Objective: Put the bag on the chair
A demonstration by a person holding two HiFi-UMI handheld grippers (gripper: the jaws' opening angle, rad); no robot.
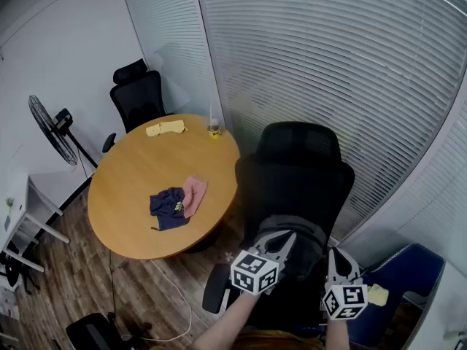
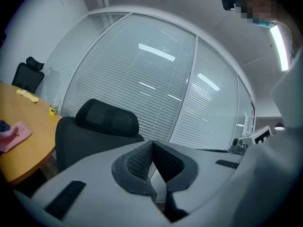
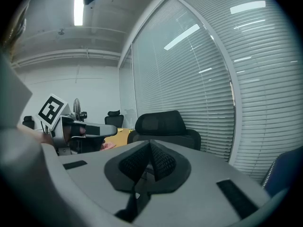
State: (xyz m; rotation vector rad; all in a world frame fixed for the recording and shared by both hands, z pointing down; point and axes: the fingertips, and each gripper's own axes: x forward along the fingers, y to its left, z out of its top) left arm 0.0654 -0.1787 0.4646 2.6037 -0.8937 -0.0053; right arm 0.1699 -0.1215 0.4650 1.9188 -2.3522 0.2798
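A black office chair (image 1: 299,170) stands in front of me, its back toward the blind-covered glass wall. On its seat lies a dark grey rounded bulk (image 1: 306,240) that looks like the bag; its details are hard to make out. My left gripper (image 1: 283,240) hovers just over that bulk, shut, with nothing between its pads (image 2: 142,160). My right gripper (image 1: 335,259) is held beside it to the right, also shut and empty, pads (image 3: 163,161) pressed together. Both gripper views look past the jaws at the chair's headrest (image 2: 106,117) (image 3: 158,122).
A round wooden table (image 1: 131,188) stands left of the chair with a blue cloth (image 1: 168,206), a pink cloth (image 1: 195,194), a yellow cloth (image 1: 166,128) and a small cup (image 1: 214,130). A second black chair (image 1: 137,97) and a fan (image 1: 51,130) stand behind. A blue seat (image 1: 408,275) is at right.
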